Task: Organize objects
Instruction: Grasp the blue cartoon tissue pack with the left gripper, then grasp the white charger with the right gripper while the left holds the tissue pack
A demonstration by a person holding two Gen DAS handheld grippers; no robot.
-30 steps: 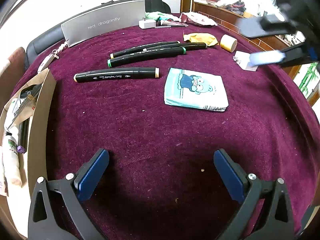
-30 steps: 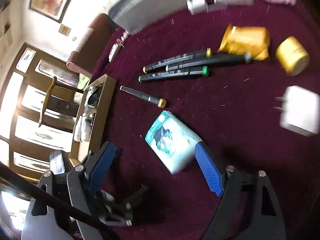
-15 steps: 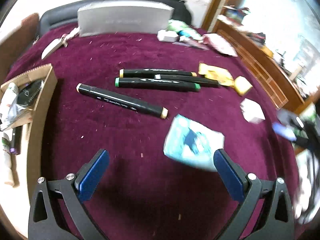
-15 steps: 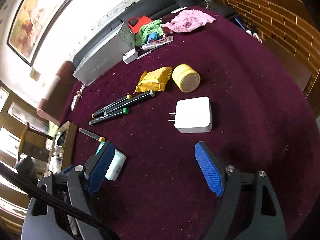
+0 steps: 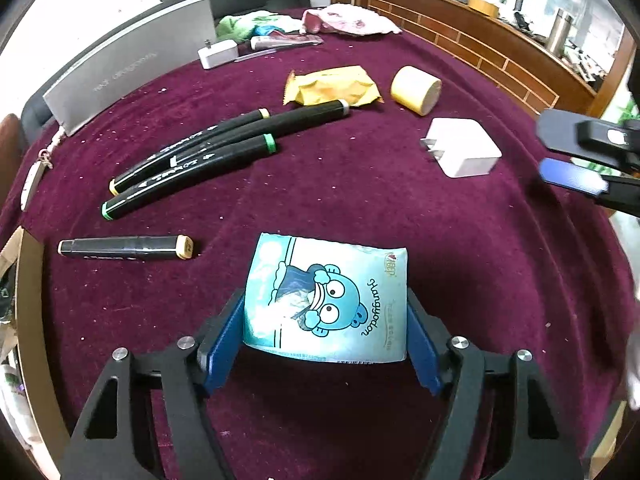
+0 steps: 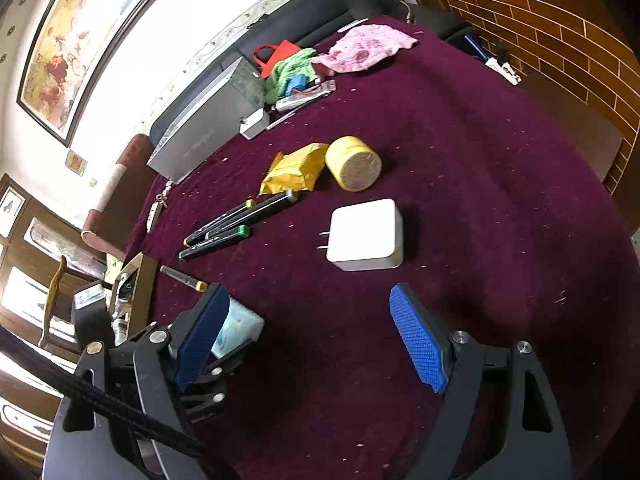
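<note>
Since a second ago my left tongs [image 5: 325,334] have travelled across the cloth to the tissue pack [image 5: 326,300], which then lay well ahead and now sits between the blue pads [image 5: 224,340]. Their jaws are closing, one pad against each side of the pack, which lies flat on the purple tablecloth [image 5: 460,260] at the near middle of the left wrist view. My right tongs [image 6: 308,334] have swung away from the pack and now point at the white charger [image 6: 366,236]; their jaws stand wide apart with only bare cloth between them, and the charger rests just beyond the tips, prongs to the left.

To the left of the pack a single black marker [image 5: 126,247] lies alone, near the edge of the cardboard box [image 5: 30,300] at the table's left side. Farther off, three more markers [image 5: 192,164] lie side by side in a slanted bundle. Beyond them rests a yellow snack packet [image 5: 332,90], with a yellow tape roll [image 5: 416,90] just to its right. At the far side I see a grey box [image 5: 128,64] standing on edge, a small white adapter [image 5: 218,53] beside it, and green and pink cloths [image 5: 348,24] heaped further right. In the left wrist view my right tongs show at the right edge, hovering above the cloth near the charger.
</note>
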